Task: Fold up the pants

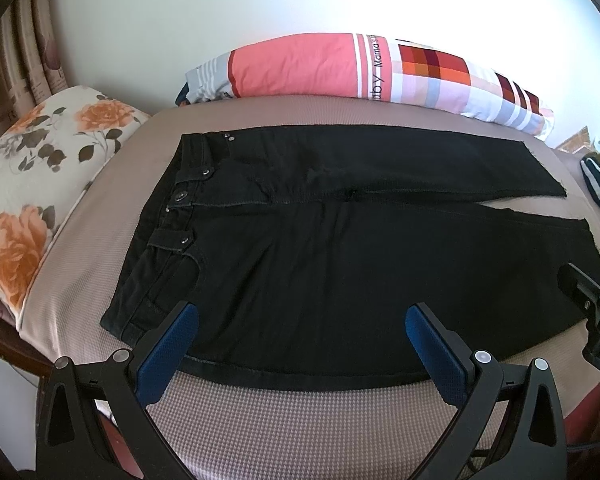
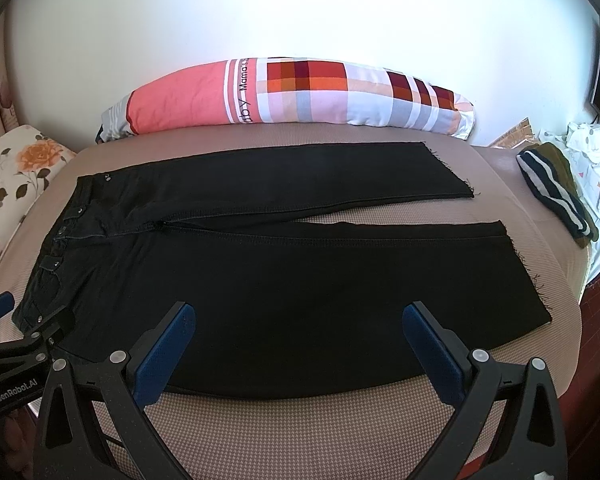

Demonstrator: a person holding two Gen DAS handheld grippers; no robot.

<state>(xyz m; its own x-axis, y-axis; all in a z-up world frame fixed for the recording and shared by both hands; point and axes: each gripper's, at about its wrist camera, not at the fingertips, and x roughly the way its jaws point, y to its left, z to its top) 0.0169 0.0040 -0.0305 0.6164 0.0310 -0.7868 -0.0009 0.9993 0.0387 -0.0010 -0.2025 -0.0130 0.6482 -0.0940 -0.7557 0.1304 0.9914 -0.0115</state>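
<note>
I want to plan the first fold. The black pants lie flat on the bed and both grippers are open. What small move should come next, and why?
Probably lower both grippers to the near edge of the black pants and pinch it. The left gripper and right gripper are open above that edge, holding nothing. The legs lie spread apart, so the near leg could then fold onto the far one.

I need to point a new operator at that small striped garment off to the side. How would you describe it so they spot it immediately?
Start at the bed with the black pants spread flat across it, waistband left, leg hems right. Look past the hems to the bed's far right edge: the rolled dark olive garment with navy-and-white stripes lies there, apart from the pants. It is the only striped item, next to a white patterned cloth.
</note>
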